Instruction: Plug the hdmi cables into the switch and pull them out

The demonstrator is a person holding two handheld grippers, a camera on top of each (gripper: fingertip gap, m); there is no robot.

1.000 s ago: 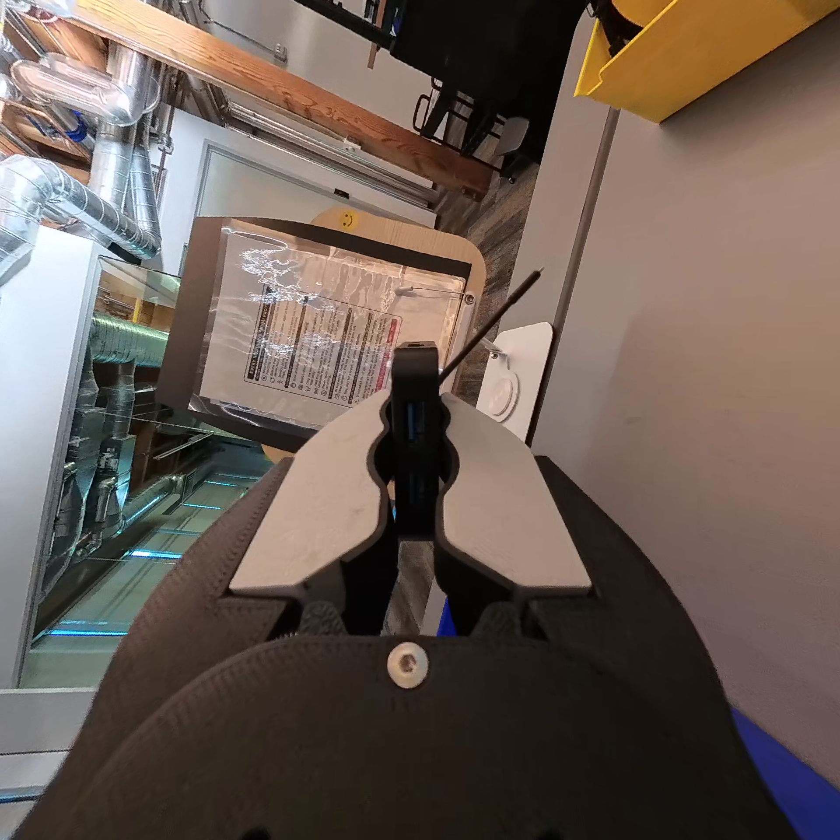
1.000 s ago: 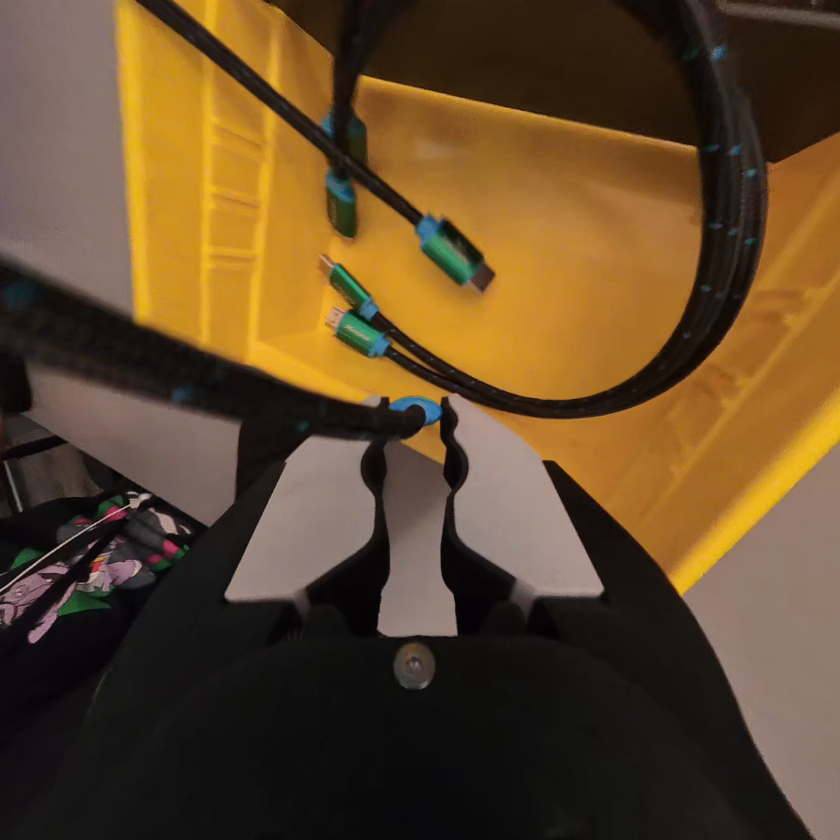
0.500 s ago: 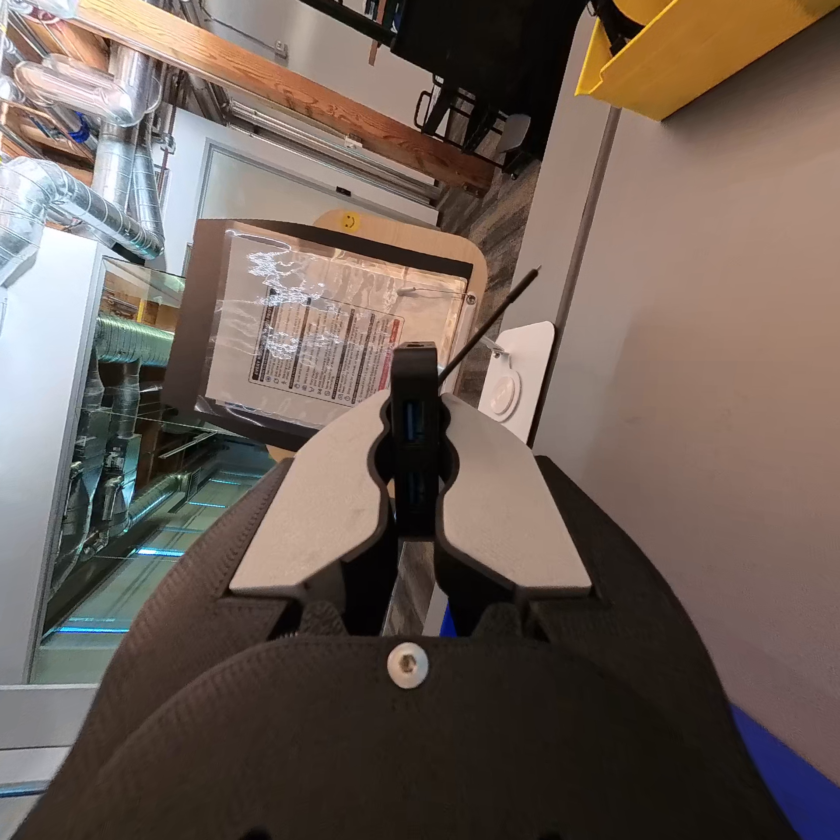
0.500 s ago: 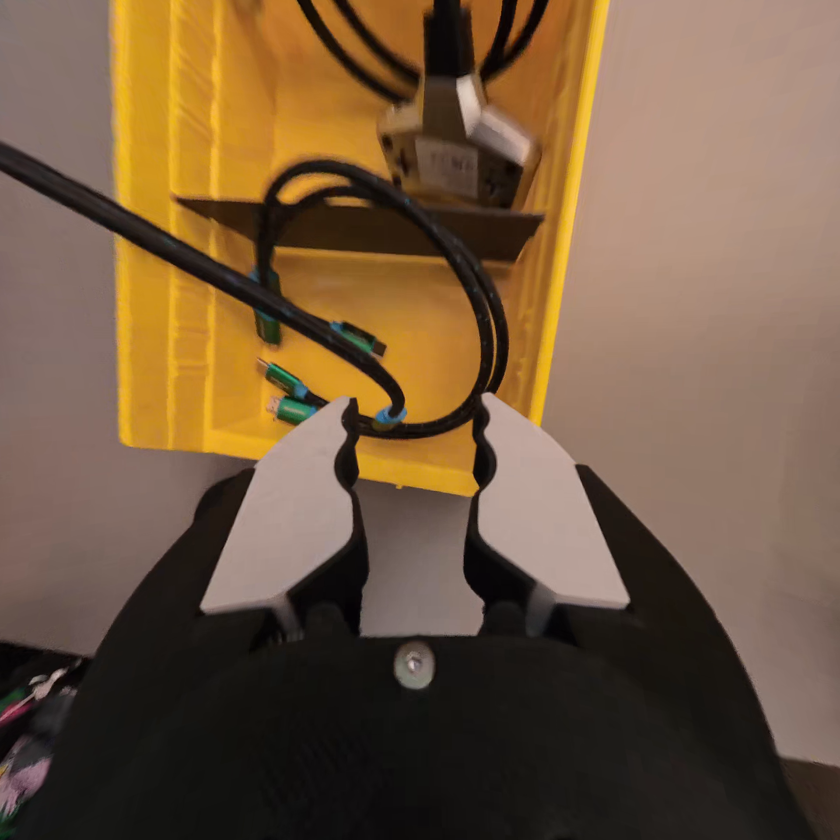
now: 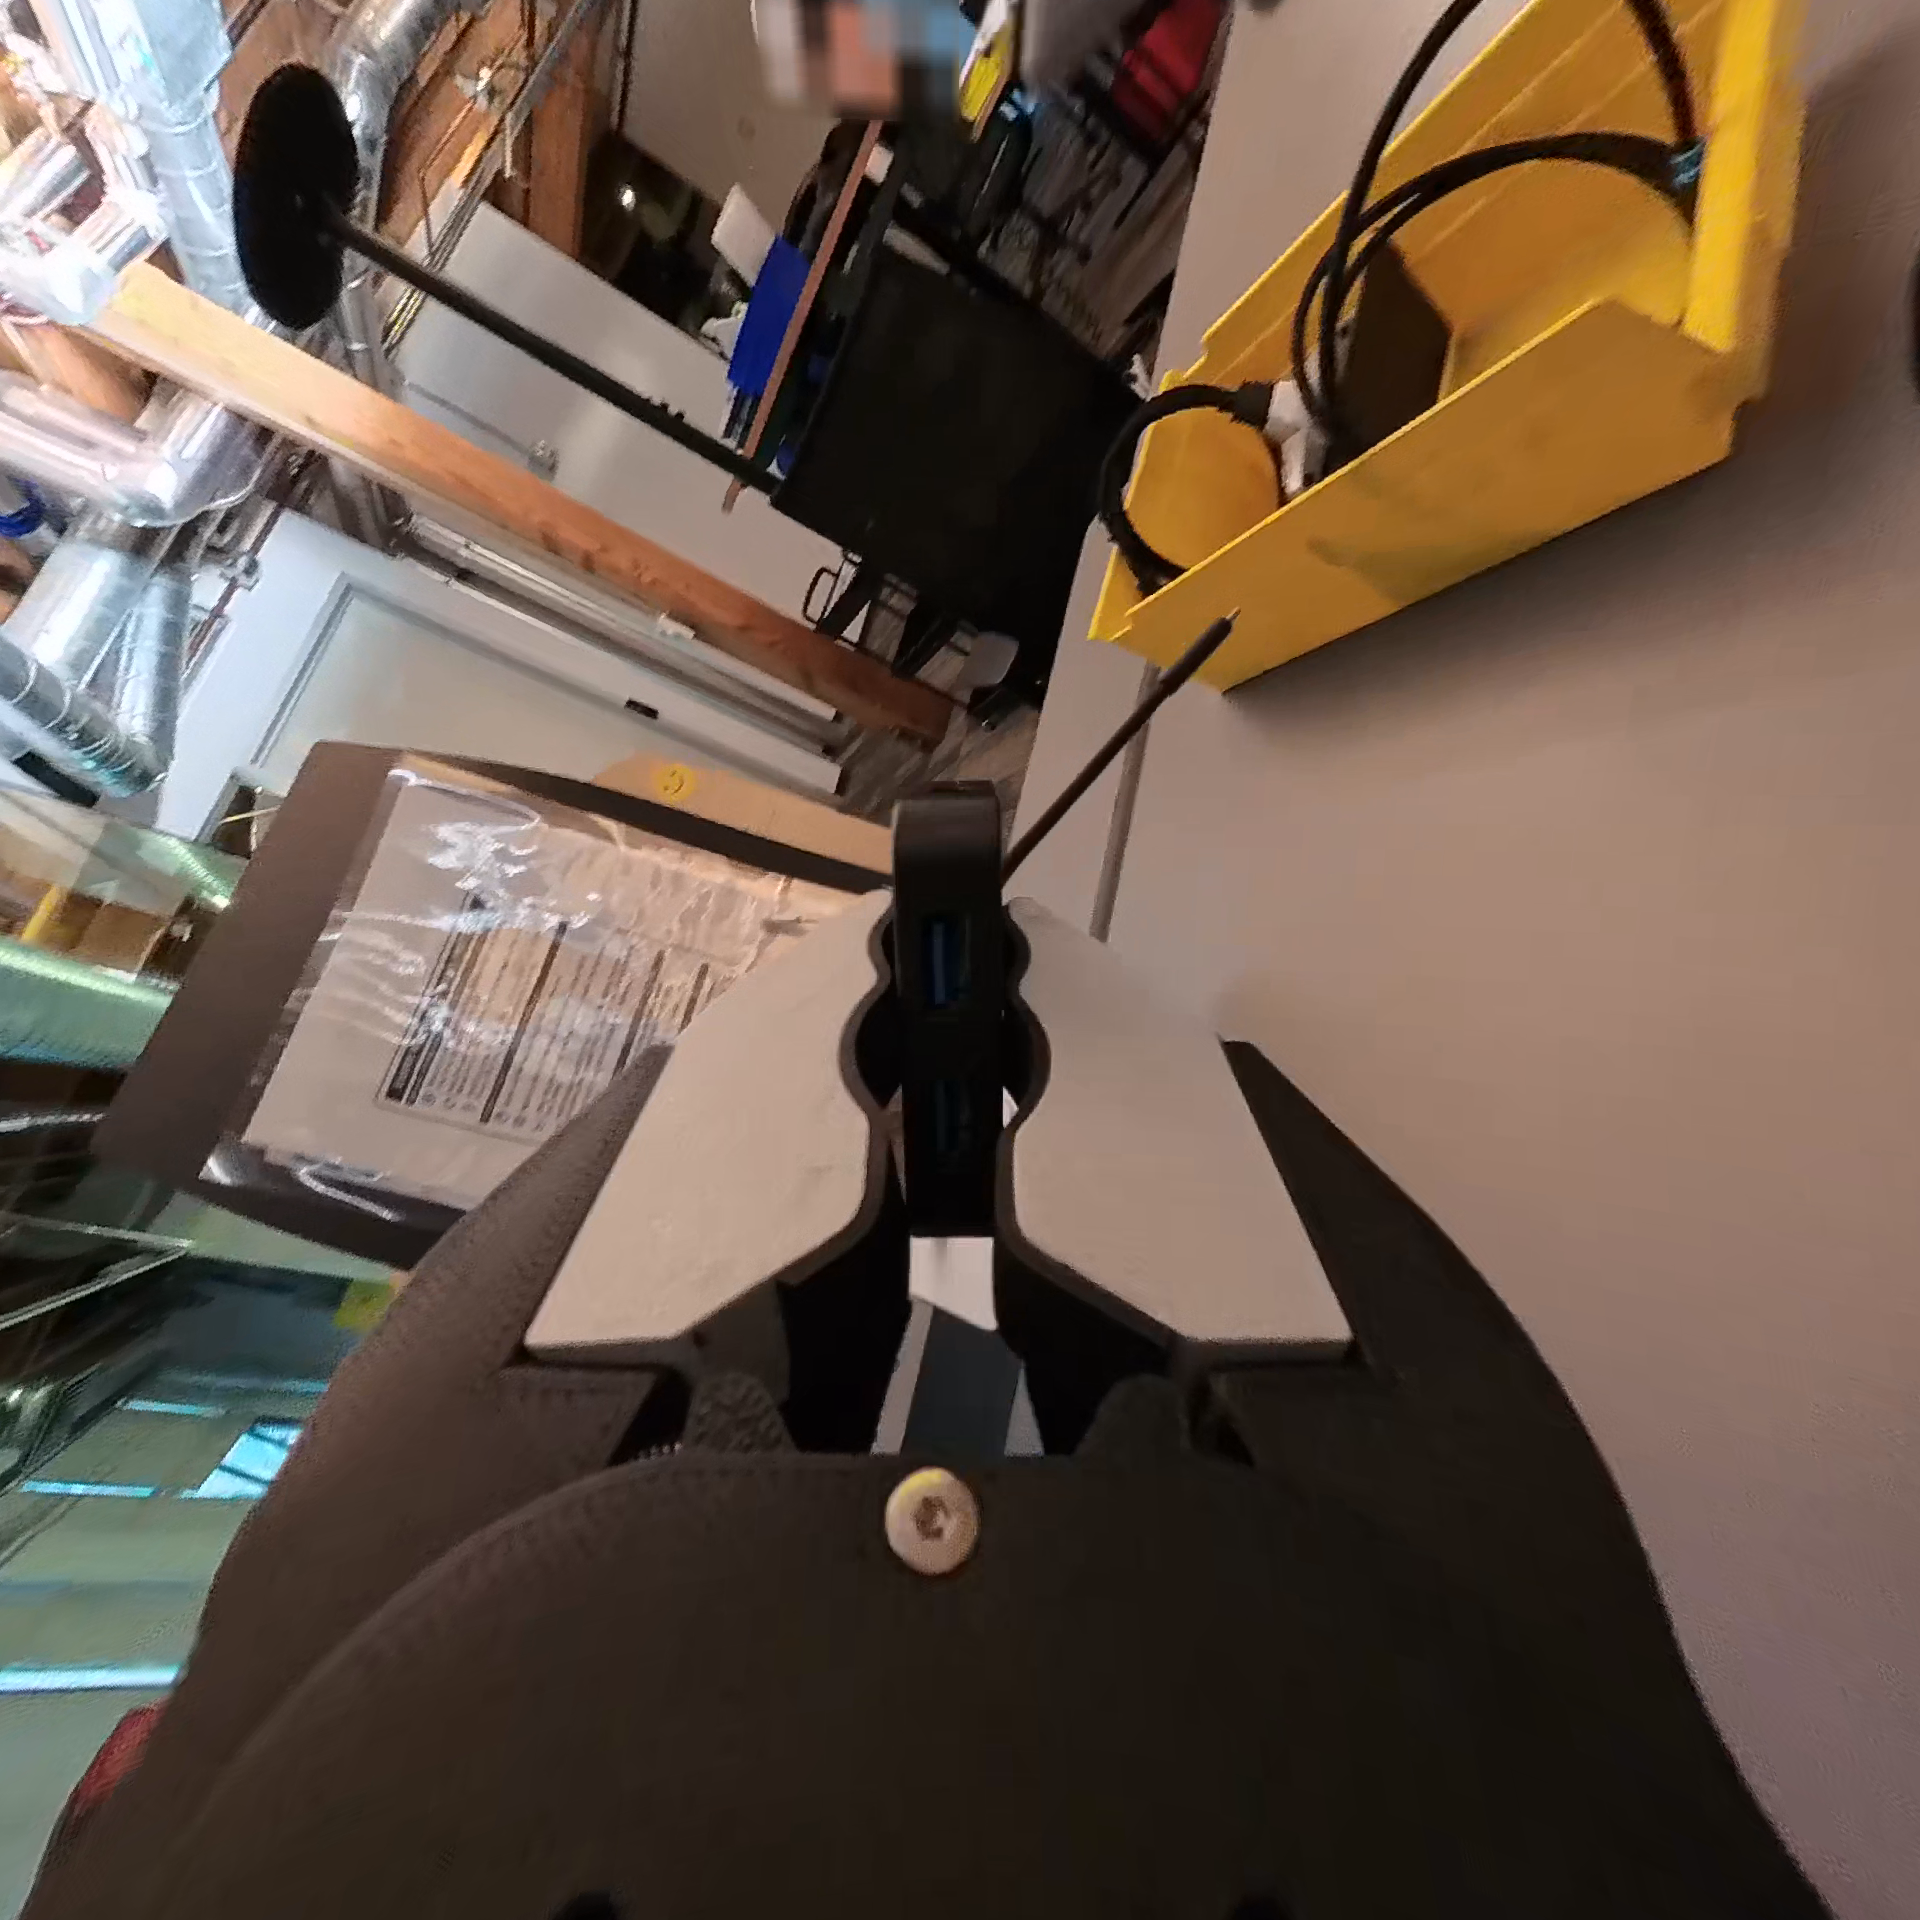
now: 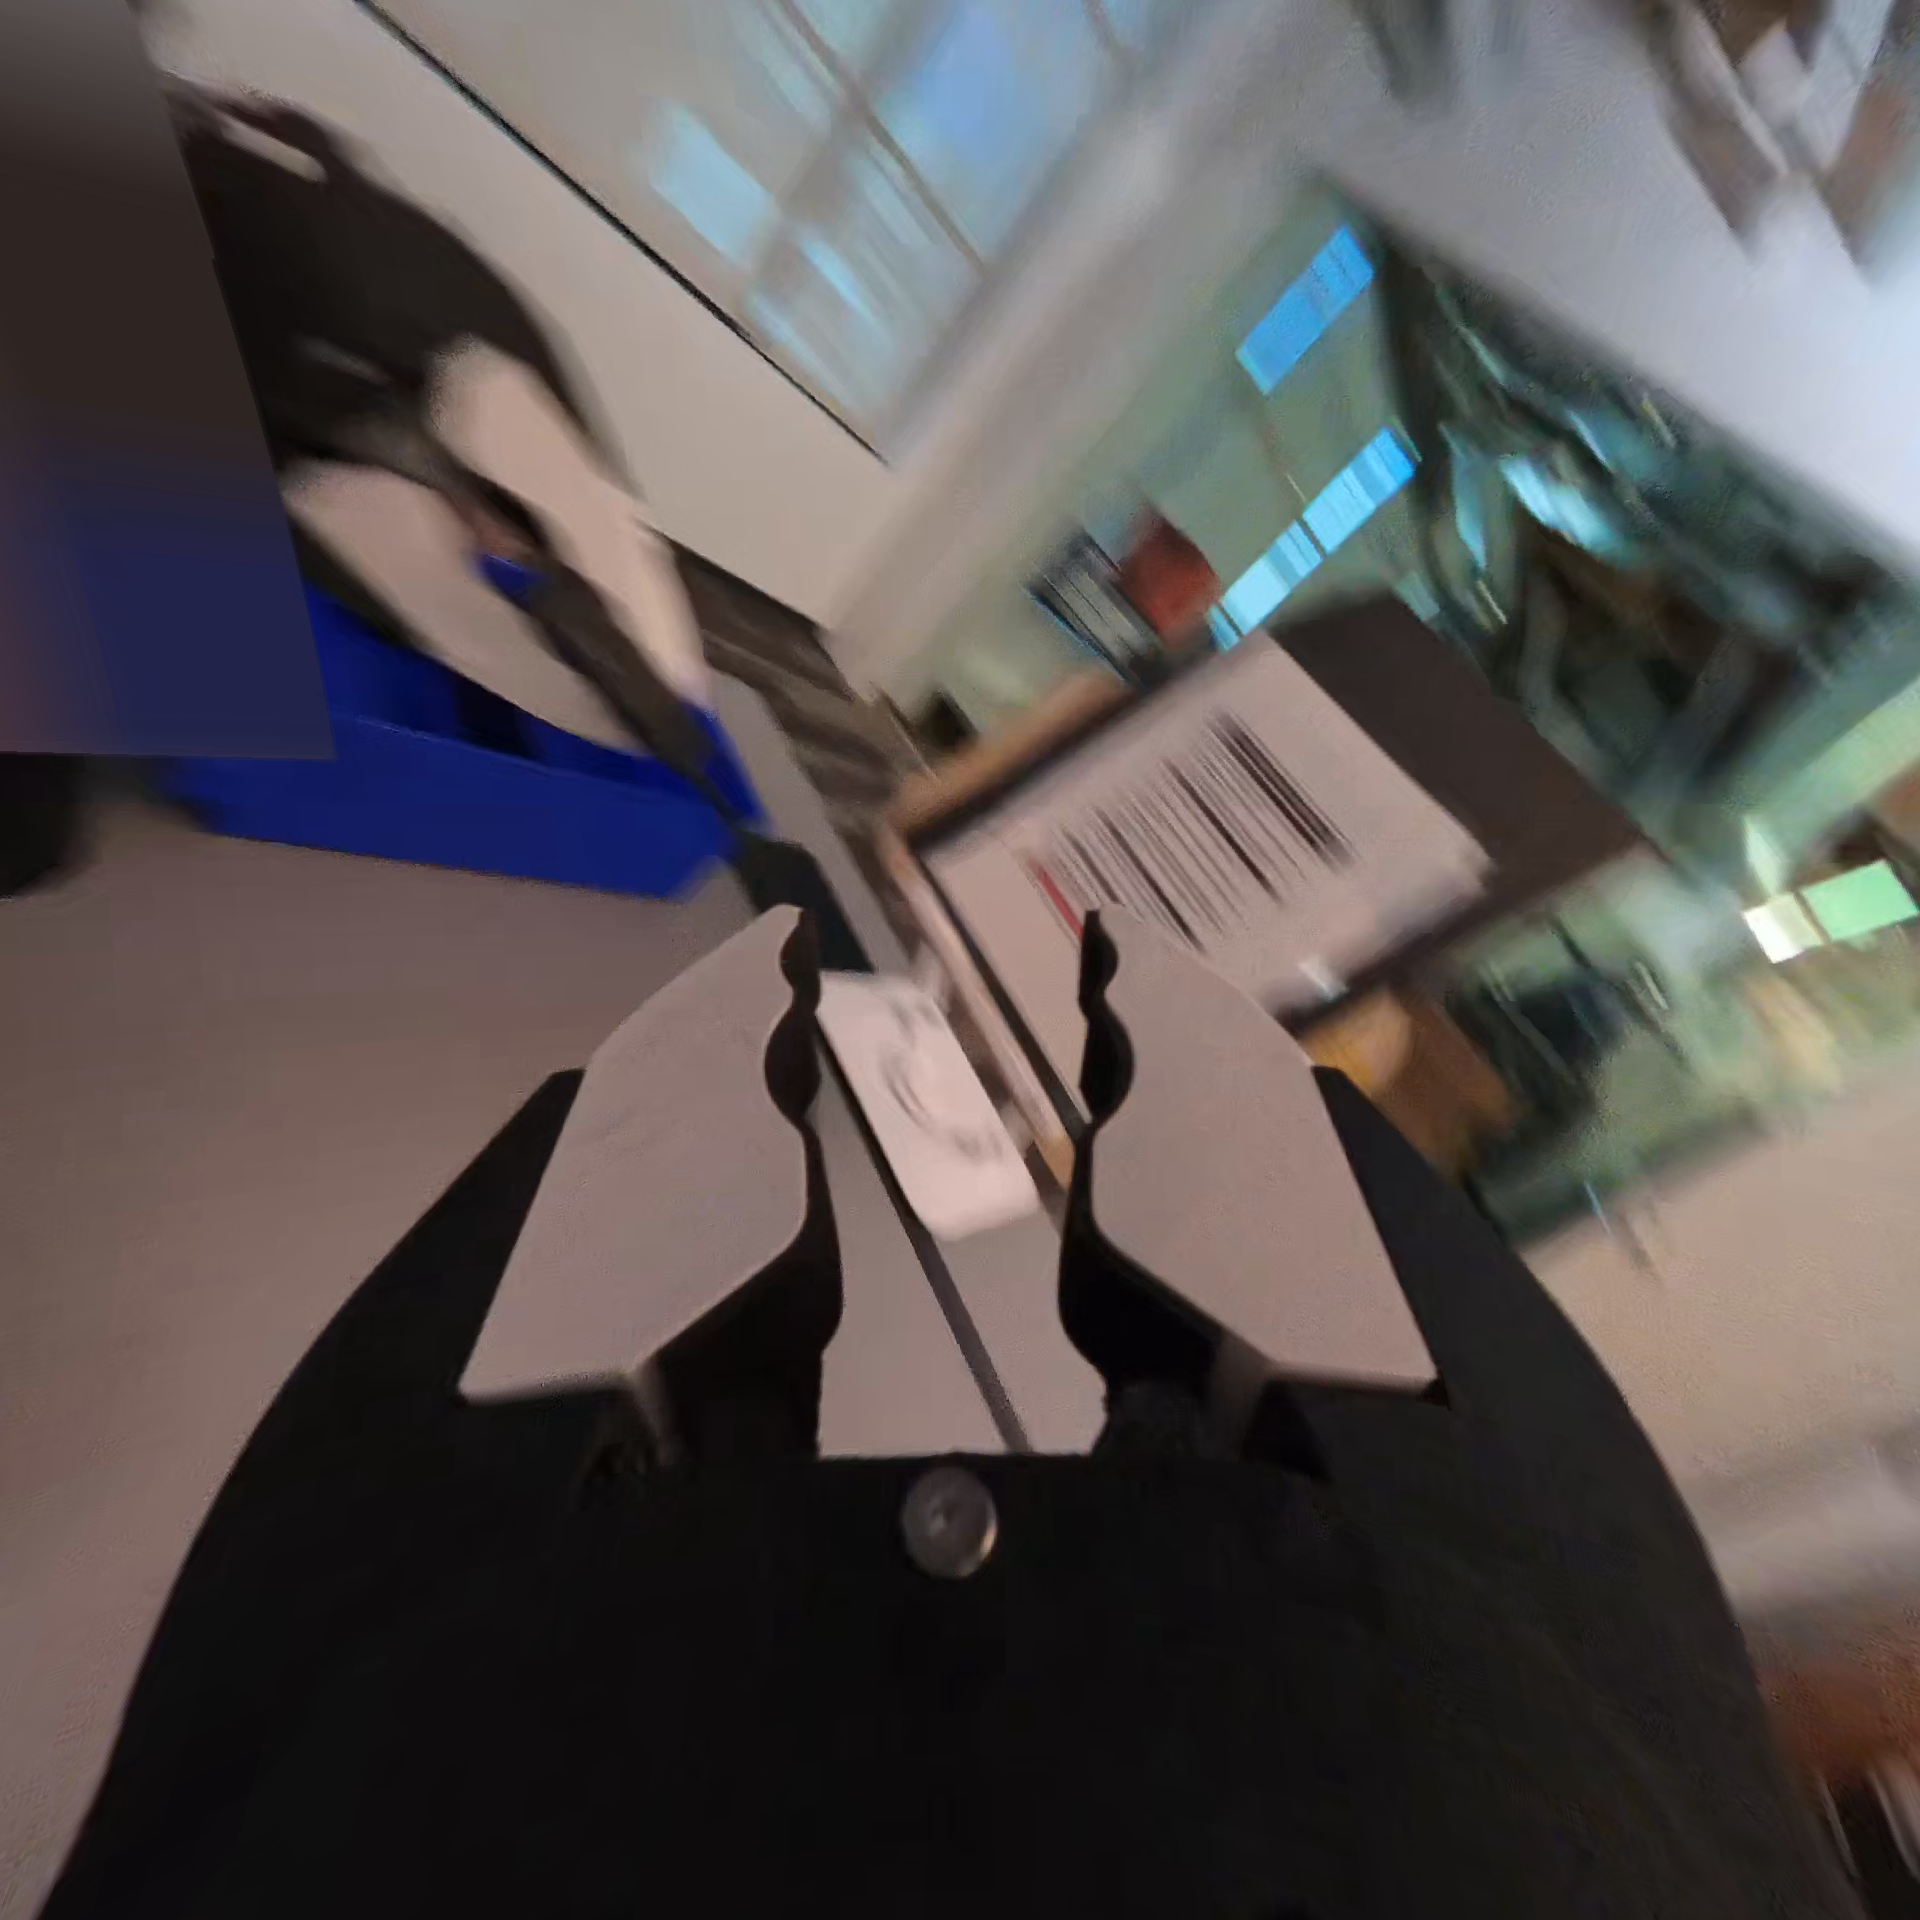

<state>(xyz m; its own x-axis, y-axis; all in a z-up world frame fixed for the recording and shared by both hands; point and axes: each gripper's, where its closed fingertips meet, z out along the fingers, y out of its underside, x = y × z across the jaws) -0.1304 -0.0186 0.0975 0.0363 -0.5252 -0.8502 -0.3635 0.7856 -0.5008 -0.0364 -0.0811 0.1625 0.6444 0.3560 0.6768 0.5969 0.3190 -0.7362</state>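
My left gripper (image 5: 951, 914) is shut on a black switch (image 5: 948, 862) with blue ports, held edge-on with both pads pressed on its sides. A thin black lead (image 5: 1122, 738) runs from it toward the upper right. A yellow bin (image 5: 1434, 499) at the upper right holds black HDMI cables (image 5: 1340, 229). My right gripper (image 6: 943, 920) is open with nothing between its fingers. The right wrist view is heavily motion-blurred, and neither the yellow bin nor the cables show in it.
A grey table surface (image 5: 1558, 1039) fills the right of the left wrist view. A framed sheet under plastic (image 5: 499, 987) stands beyond its edge and shows in the right wrist view too (image 6: 1226, 831). A blue bin (image 6: 468, 800) and a white round pad (image 6: 935, 1101) sit on the table.
My right gripper opened over the yellow bin, let go of the cable end it held, then swung away fast toward the table edge. My left gripper turned, still shut on the switch.
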